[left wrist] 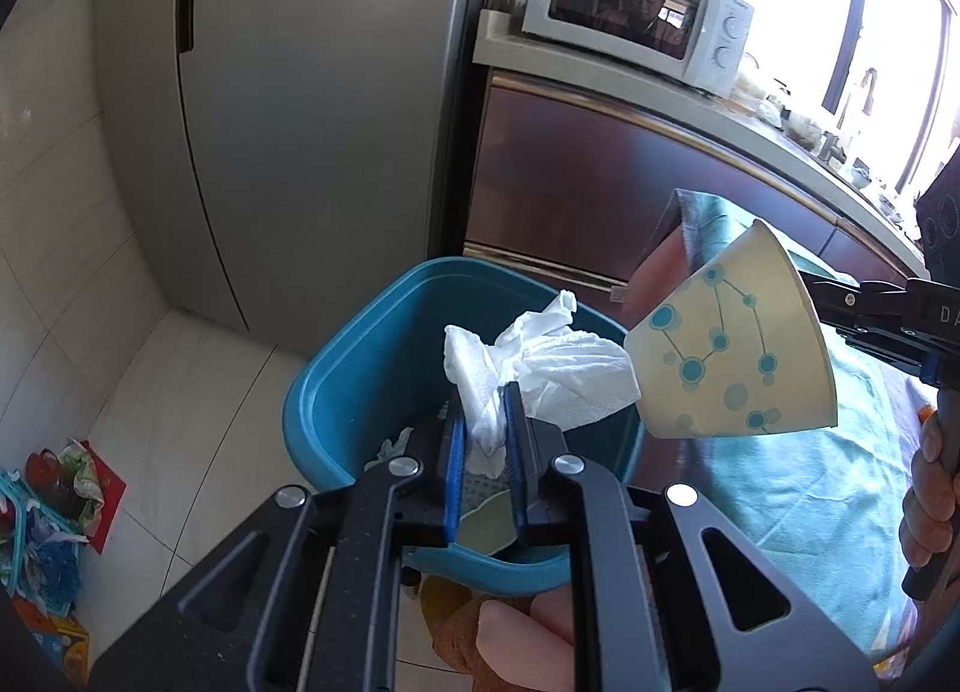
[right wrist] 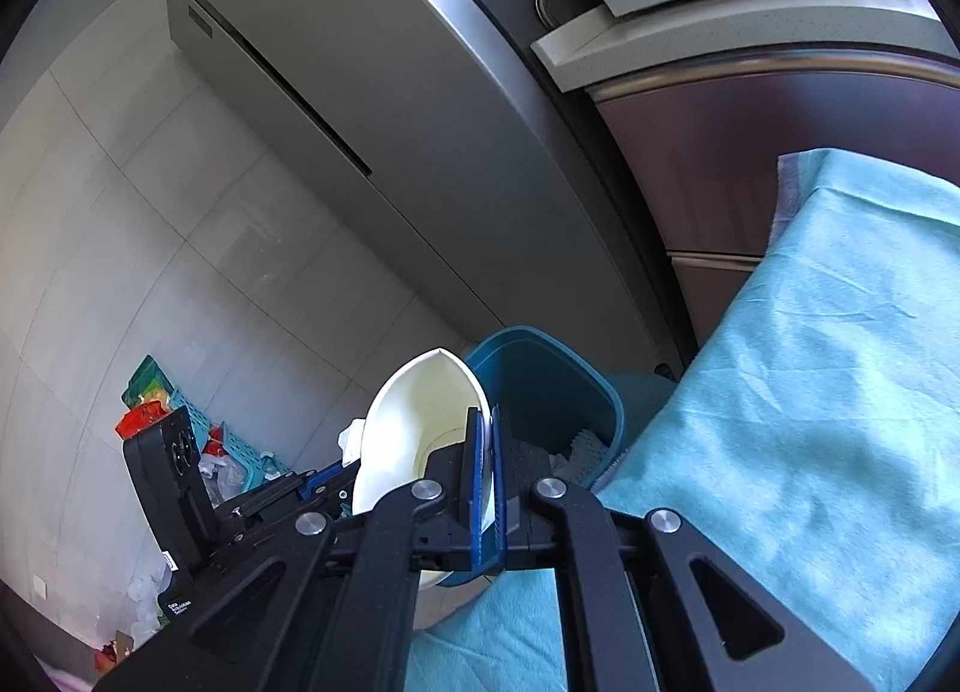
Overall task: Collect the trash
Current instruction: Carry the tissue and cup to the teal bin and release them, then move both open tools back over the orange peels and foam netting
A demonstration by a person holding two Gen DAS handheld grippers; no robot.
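Note:
My left gripper (left wrist: 485,399) is shut on a crumpled white tissue (left wrist: 540,362), held right over the open teal trash bin (left wrist: 336,392). My right gripper (right wrist: 487,422) is shut on the rim of a paper cup (right wrist: 414,422); the cup is squashed flat at the grip. In the left wrist view that paper cup (left wrist: 732,356), cream with blue dots and lines, hangs tipped on its side to the right of the tissue, beside the bin's right edge. The trash bin (right wrist: 540,380) lies just beyond the cup in the right wrist view. Some paper and mesh scraps lie inside the bin.
A grey fridge (left wrist: 288,122) stands behind the bin, with a brown cabinet (left wrist: 600,176) and a white microwave (left wrist: 636,8) to its right. A teal cloth (right wrist: 810,392) covers the surface on the right. Baskets with clutter (left wrist: 42,518) sit on the tiled floor at left.

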